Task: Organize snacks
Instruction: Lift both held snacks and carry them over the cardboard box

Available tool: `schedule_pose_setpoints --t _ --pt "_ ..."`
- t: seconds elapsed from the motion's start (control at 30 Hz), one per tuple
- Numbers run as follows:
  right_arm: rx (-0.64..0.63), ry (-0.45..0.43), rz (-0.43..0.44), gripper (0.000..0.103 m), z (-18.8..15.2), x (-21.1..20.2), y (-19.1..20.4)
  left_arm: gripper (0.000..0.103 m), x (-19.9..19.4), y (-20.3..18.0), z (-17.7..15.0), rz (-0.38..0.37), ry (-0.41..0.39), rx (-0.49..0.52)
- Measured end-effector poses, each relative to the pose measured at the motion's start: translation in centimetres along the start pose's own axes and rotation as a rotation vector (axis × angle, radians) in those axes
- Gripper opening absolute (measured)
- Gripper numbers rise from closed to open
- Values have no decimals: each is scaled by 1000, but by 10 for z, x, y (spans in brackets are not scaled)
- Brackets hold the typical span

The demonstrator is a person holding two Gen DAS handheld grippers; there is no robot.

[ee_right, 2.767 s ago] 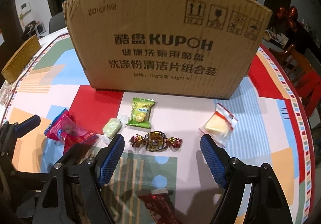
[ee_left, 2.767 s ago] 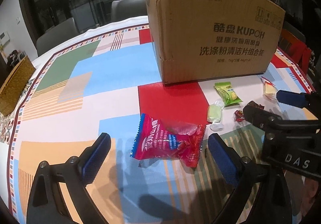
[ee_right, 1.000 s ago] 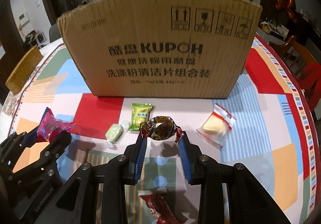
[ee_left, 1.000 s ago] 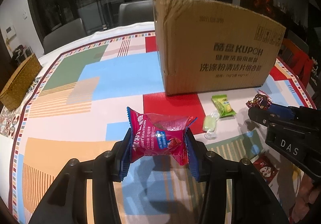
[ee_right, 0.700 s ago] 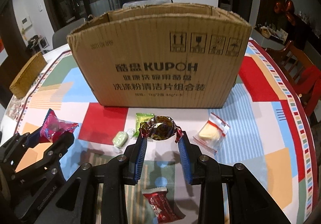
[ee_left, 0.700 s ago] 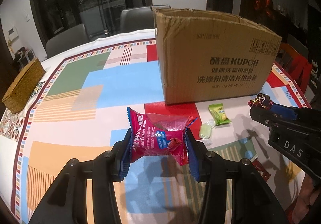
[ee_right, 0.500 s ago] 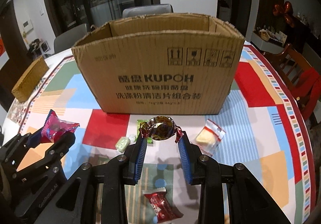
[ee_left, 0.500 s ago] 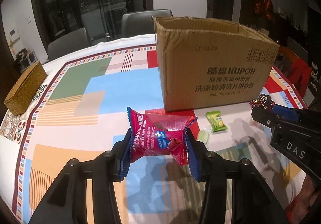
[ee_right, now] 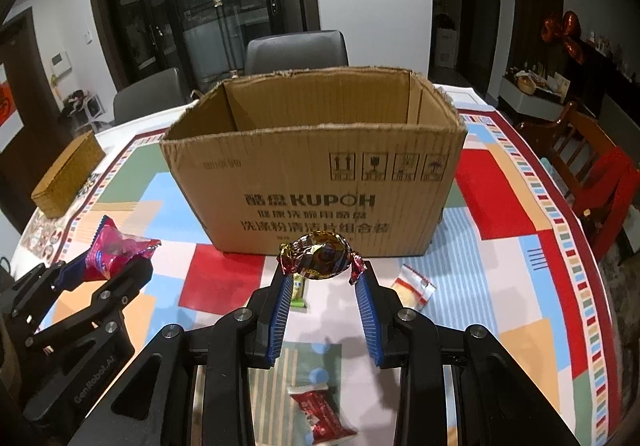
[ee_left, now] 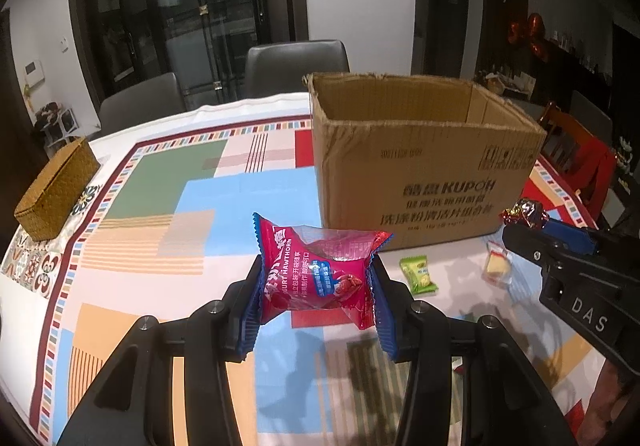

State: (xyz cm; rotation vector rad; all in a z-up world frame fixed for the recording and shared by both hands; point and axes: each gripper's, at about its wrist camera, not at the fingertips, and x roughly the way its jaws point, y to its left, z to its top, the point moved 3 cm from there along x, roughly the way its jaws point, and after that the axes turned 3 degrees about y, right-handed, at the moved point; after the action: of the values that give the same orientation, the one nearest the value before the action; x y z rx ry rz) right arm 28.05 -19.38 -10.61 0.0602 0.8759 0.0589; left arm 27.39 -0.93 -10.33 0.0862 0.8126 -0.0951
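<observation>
My left gripper [ee_left: 316, 278] is shut on a pink-red hawthorn snack packet [ee_left: 316, 270] and holds it above the table, in front of the open cardboard box [ee_left: 424, 170]. My right gripper [ee_right: 322, 282] is shut on a gold-and-red foil candy [ee_right: 320, 256], held up before the box's front wall [ee_right: 316, 182]. The left gripper with its packet [ee_right: 114, 246] also shows at the left of the right wrist view. The right gripper with the candy [ee_left: 524, 212] shows at the right of the left wrist view.
On the patterned tablecloth lie a green packet [ee_left: 418, 272], a clear packet with a yellow piece [ee_right: 414, 290] and a red packet [ee_right: 320, 416]. A woven basket [ee_left: 56, 190] sits at the far left. Chairs [ee_left: 296, 66] stand behind the table.
Both grippers closed on their snacks and lifted them off the table. Over the last second both rose higher, so the box's open top now shows.
</observation>
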Motion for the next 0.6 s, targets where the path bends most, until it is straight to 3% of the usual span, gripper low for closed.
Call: schedule_pose_setpoints --t 0.6 --pt "2 -95 -1 34 30 -33 -6 47 -24 -7 38 -15 -79 -8"
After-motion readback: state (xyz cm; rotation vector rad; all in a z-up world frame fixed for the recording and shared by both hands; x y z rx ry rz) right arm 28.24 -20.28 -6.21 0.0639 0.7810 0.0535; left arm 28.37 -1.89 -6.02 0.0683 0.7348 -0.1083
